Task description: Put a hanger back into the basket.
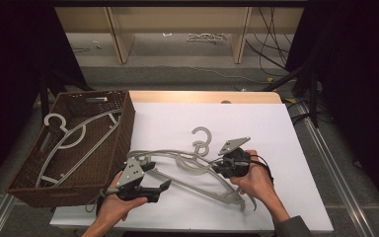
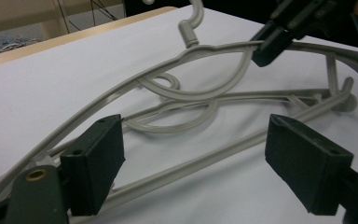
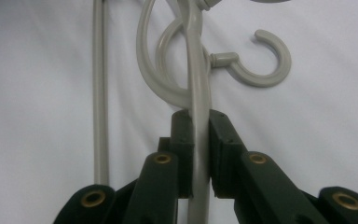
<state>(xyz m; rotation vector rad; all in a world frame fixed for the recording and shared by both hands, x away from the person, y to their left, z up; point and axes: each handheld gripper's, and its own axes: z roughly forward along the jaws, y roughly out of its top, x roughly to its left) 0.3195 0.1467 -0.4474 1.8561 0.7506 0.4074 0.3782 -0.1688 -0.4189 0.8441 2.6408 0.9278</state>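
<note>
**Clearance around the hangers**

The two tangled grey hangers (image 1: 192, 165) are occupying the middle of the white table (image 1: 276, 128), with the wicker basket (image 1: 123, 128) walling off the left edge. Bare surface is lying open beyond the hooks and to the right. The right gripper (image 1: 221, 167) is blocking the upper hanger's shoulder; the left gripper (image 1: 159, 183) is standing beside the lower bar.

White table (image 1: 286, 128), grey floor (image 1: 177, 74) w/ cables, wooden shelving (image 1: 118, 34).
</note>
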